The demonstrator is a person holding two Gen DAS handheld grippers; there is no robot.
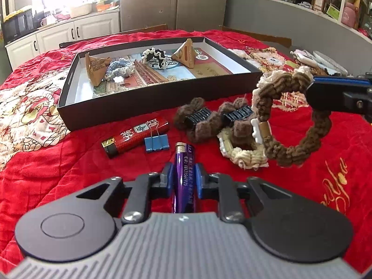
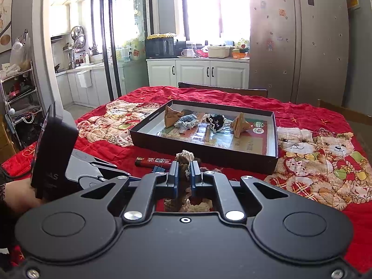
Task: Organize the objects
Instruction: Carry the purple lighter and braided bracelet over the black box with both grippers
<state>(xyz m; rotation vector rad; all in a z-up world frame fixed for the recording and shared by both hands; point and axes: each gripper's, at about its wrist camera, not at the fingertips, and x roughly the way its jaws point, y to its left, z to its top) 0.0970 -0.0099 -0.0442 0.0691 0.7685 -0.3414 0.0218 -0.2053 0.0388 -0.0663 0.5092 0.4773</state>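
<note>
Two things are in my grip at once. My left gripper (image 1: 184,179) is clamped on a purple battery (image 1: 183,174), the pads pinching its sides so that its metal tip points ahead toward the box (image 1: 148,107); I judge that this lengthwise hold lets me tip it in end first. My right gripper (image 2: 184,174) is clenched on a brown scrunchie (image 1: 295,118), which hangs as a loop off the cloth in the left wrist view. I pinch it at one spot on the ring so the rest dangles free of the pile beneath.

That box sits toward the far middle of the red tablecloth (image 1: 69,174), already holding two paper pyramids (image 1: 186,54), a blue scrunchie (image 1: 118,68) and a black-and-white one (image 1: 154,55), so it looks to be where everything goes. Still waiting on the cloth along its near wall are a red lighter (image 1: 134,138), with a blue binder clip (image 1: 156,142) touching it, two brown hair clips (image 1: 197,118) and a cream scrunchie (image 1: 244,154).

Both loads are lifted, and I reckon the carry over the box's near wall comes next.
</note>
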